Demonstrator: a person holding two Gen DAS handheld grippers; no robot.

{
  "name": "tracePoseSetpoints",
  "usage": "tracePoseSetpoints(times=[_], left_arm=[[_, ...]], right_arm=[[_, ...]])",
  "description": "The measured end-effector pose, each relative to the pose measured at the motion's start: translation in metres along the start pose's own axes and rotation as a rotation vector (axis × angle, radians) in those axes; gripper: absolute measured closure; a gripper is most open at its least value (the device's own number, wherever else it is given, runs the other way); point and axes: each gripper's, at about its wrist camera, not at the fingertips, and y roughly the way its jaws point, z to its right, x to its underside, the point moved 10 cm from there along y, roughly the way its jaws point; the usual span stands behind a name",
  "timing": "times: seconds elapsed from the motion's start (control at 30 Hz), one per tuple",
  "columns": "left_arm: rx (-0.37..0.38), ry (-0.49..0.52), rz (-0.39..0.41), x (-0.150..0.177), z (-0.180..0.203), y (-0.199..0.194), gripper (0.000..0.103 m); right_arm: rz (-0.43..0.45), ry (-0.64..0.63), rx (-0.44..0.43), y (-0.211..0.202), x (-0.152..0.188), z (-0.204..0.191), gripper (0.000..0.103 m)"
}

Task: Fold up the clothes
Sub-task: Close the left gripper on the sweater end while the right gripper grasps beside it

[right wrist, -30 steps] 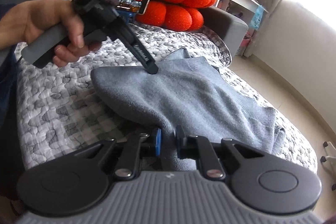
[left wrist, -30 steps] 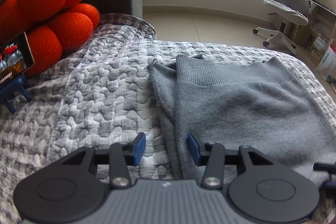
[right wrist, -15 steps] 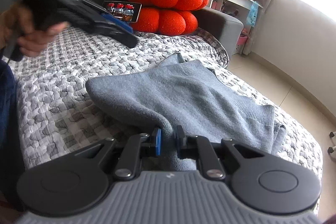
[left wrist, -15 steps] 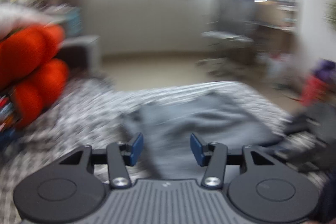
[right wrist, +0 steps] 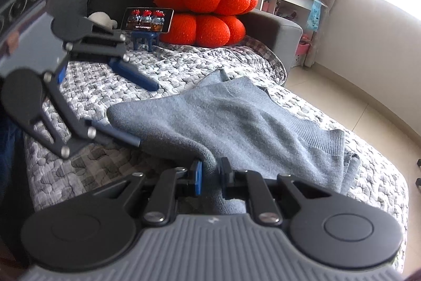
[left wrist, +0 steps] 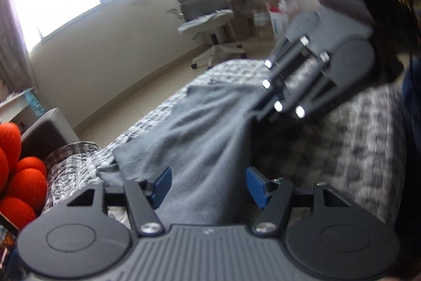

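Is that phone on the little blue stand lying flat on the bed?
No, the phone stands propped on its blue stand, above the quilt.

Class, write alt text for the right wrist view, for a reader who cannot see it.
The right claw is shut on a bunched edge of a grey sweater that is spread over a grey-and-white quilted cover. To the left, the left claw is opening, one fingertip at the sweater's edge. Behind stand orange cushions and a phone on a blue stand.
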Motion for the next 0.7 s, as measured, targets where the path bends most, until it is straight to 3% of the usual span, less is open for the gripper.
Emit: tracePoseSetpoints(times=[0.13, 0.23, 0.47, 0.57, 0.63, 0.7], left_arm=[[-0.026, 0.115, -0.049, 0.01, 0.013, 0.007, 0.041], [-0.07, 0.164, -0.111, 0.021, 0.013, 0.017, 0.053], [-0.089, 0.086, -0.108, 0.021, -0.005, 0.011, 0.078], [-0.102, 0.05, -0.087, 0.018, -0.011, 0.015, 0.086], [-0.103, 0.024, -0.078, 0.016, -0.015, 0.017, 0.087], [-0.093, 0.008, -0.075, 0.016, -0.017, 0.017, 0.087]], right_arm=[[0.002, 0.003, -0.004, -0.002, 0.0, 0.0, 0.089], [0.003, 0.005, -0.006, -0.003, 0.0, 0.0, 0.089], [-0.017, -0.017, -0.018, -0.004, 0.006, -0.004, 0.089], [-0.04, -0.049, -0.014, -0.006, 0.013, -0.007, 0.077], [-0.057, -0.082, 0.008, -0.009, 0.02, -0.008, 0.06], [-0.073, -0.095, 0.027, -0.012, 0.027, -0.006, 0.058]])
